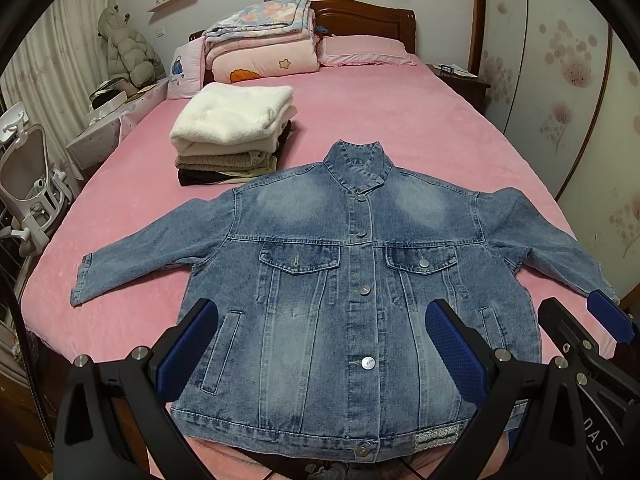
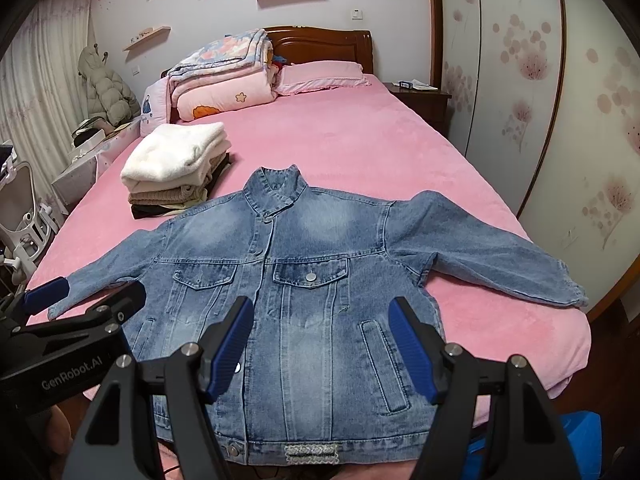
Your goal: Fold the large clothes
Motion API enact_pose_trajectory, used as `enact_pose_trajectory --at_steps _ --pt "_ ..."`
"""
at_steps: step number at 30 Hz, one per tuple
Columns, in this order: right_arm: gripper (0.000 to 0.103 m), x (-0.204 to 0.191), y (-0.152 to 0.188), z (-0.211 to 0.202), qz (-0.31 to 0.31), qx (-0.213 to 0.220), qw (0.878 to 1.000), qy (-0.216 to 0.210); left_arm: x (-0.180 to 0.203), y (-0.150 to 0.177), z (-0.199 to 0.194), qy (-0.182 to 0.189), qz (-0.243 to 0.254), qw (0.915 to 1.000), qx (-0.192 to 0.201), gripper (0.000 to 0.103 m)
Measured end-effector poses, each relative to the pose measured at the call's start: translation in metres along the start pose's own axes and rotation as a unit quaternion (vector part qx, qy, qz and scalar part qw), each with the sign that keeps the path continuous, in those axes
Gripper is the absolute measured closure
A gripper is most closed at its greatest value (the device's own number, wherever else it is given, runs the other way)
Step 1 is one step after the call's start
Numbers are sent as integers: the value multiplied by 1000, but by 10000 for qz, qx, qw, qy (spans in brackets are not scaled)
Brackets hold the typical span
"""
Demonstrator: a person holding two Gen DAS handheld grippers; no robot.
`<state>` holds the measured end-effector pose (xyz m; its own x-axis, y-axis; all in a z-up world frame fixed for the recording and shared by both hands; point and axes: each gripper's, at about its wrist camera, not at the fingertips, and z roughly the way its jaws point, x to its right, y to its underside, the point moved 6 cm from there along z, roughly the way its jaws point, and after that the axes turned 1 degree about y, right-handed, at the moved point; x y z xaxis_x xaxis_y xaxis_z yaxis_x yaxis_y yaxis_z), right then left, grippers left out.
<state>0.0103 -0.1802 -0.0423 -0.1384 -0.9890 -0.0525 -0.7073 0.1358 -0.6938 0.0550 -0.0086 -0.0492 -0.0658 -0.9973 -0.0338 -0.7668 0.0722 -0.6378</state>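
Observation:
A blue denim jacket (image 1: 352, 280) lies flat and buttoned, front up, on the pink bed (image 1: 360, 112), collar far, hem near, both sleeves spread out. My left gripper (image 1: 320, 332) hovers open above the lower front of the jacket, holding nothing. In the right wrist view the same jacket (image 2: 312, 288) fills the middle, and my right gripper (image 2: 320, 332) stands open over its lower right pocket area, also holding nothing. Each gripper shows at the edge of the other's view: the right one (image 1: 580, 320) and the left one (image 2: 88, 296).
A stack of folded clothes (image 1: 236, 132) with a white fleece on top sits left of the collar. Folded quilts (image 1: 260, 40) and a pink pillow (image 1: 364, 52) lie at the headboard. A white chair (image 1: 32, 184) stands left of the bed, a nightstand (image 1: 460, 80) and wardrobe right.

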Motion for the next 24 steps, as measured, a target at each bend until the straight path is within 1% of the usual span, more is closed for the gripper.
enact_pose_trajectory --at_steps 18,24 --pt "33 1 6 7 37 -57 10000 32 7 5 7 -12 23 10000 -36 0" --pt "33 -1 4 6 20 -77 9999 150 8 4 9 56 -21 10000 -62 0"
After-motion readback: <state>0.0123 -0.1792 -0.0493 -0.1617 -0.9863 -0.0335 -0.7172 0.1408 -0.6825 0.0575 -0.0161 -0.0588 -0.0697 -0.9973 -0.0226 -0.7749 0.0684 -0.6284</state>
